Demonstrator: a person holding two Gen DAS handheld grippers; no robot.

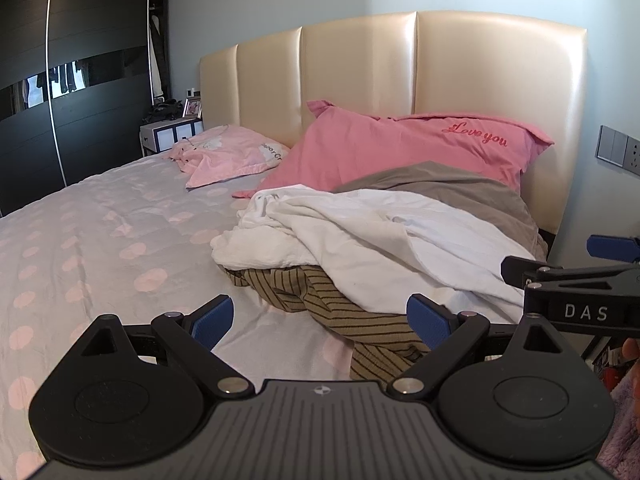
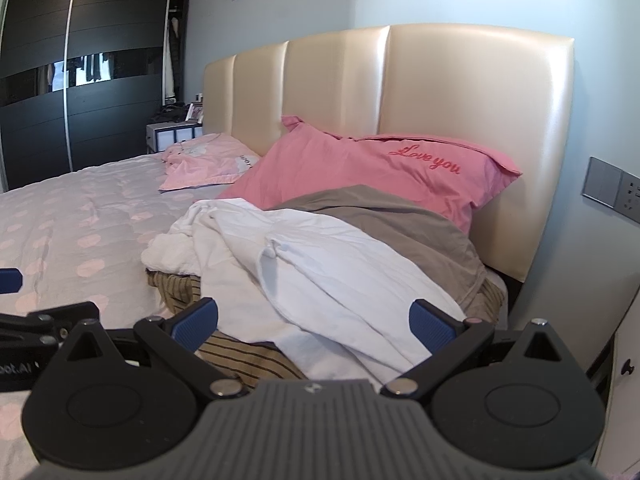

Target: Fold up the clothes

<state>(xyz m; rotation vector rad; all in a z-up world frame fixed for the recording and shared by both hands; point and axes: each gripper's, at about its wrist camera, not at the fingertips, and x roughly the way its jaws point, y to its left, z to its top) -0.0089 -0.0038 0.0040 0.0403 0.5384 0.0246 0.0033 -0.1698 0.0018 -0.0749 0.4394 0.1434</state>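
Note:
A heap of clothes lies on the bed near the headboard. On top is a crumpled white garment [image 1: 360, 236] [image 2: 304, 264]; under it a tan garment with dark stripes [image 1: 352, 312] [image 2: 248, 356]; behind it a grey-brown garment [image 1: 460, 188] [image 2: 400, 216]. My left gripper [image 1: 322, 320] hangs open just short of the striped cloth, nothing between its blue pads. My right gripper [image 2: 316, 322] is open too, hovering over the white garment's near edge. The right gripper's side shows at the right edge of the left wrist view.
The bed [image 1: 100, 248] has a grey cover with pink dots. A pink "Love you" pillow [image 1: 400, 148] and a pale pink pillow [image 1: 232, 152] lean by the cream headboard [image 1: 360, 76]. A nightstand [image 1: 172, 134] and dark wardrobe [image 1: 72, 80] stand at left; wall sockets [image 2: 612, 188] at right.

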